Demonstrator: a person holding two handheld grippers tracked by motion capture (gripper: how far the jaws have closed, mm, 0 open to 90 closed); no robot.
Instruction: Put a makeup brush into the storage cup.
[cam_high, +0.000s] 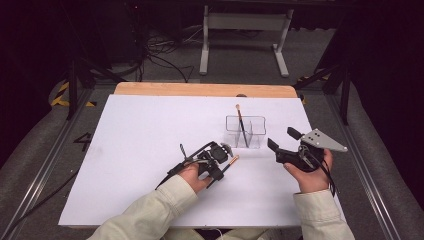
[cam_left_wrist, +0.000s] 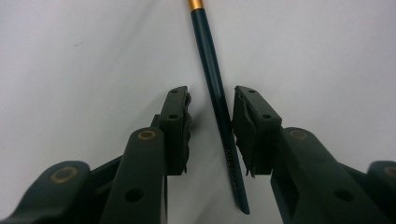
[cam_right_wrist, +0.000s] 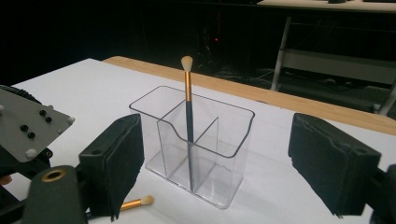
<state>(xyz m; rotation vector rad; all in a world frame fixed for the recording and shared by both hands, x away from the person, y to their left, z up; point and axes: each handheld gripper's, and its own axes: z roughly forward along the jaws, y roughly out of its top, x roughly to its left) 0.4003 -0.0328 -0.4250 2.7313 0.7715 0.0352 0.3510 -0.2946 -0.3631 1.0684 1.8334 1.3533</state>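
While the left gripper (cam_left_wrist: 211, 126) straddles a brush (cam_left_wrist: 215, 93) flat on the bench (cam_high: 140, 145), jaws narrowed but not pinching, right gripper (cam_right_wrist: 233, 163) jaws wide, holding nothing, near the clear organizer (cam_right_wrist: 196, 154).

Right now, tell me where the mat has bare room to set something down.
The white mat is bare left of the left tongs, and along its far edge behind the clear holder. It is crowded between both tongs, where the loose brush lies.

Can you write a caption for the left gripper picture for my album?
The left claw straddles a dark teal makeup brush handle with a gold band lying on the white table.
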